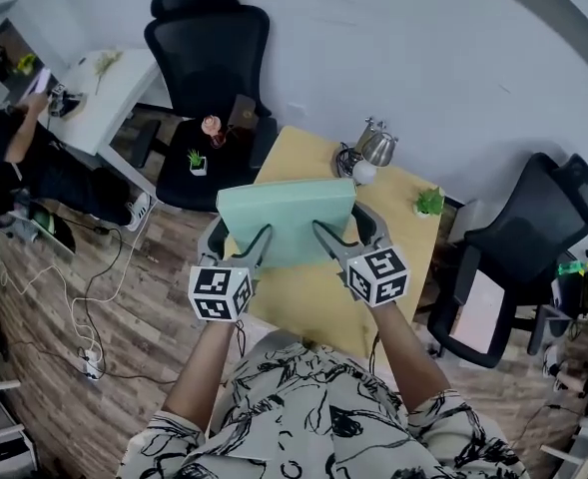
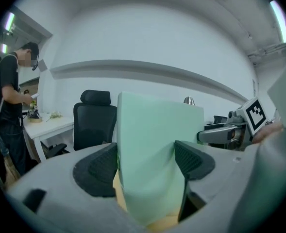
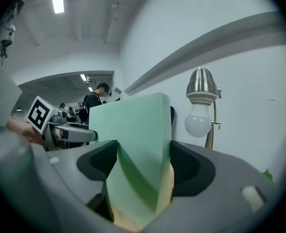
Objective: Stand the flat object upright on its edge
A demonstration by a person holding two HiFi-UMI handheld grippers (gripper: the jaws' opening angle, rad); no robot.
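Left gripper (image 1: 262, 236) and right gripper (image 1: 320, 231), fingers clamped on the green foam slab (image 1: 286, 216): keep it level and seat its bottom edge flat on the counter (image 1: 398, 223).

White short-sleeved shirt (image 1: 313, 407), black scribble-patterned; above the shirt, grey left gripper (image 1: 242, 231) and right gripper (image 1: 343, 224), black-padded; white black-marked cubes (image 1: 220, 293).

The lower corners of the foam slab (image 1: 286, 218) sit behind my left gripper (image 1: 240, 232) and right gripper (image 1: 345, 228), so I can't tell whether its bottom edge touches the table (image 1: 298, 302). In my right gripper view the foot of the lamp (image 3: 201, 101) is hidden behind the gripper's body. The head view's left edge cuts off the person (image 1: 2, 138).
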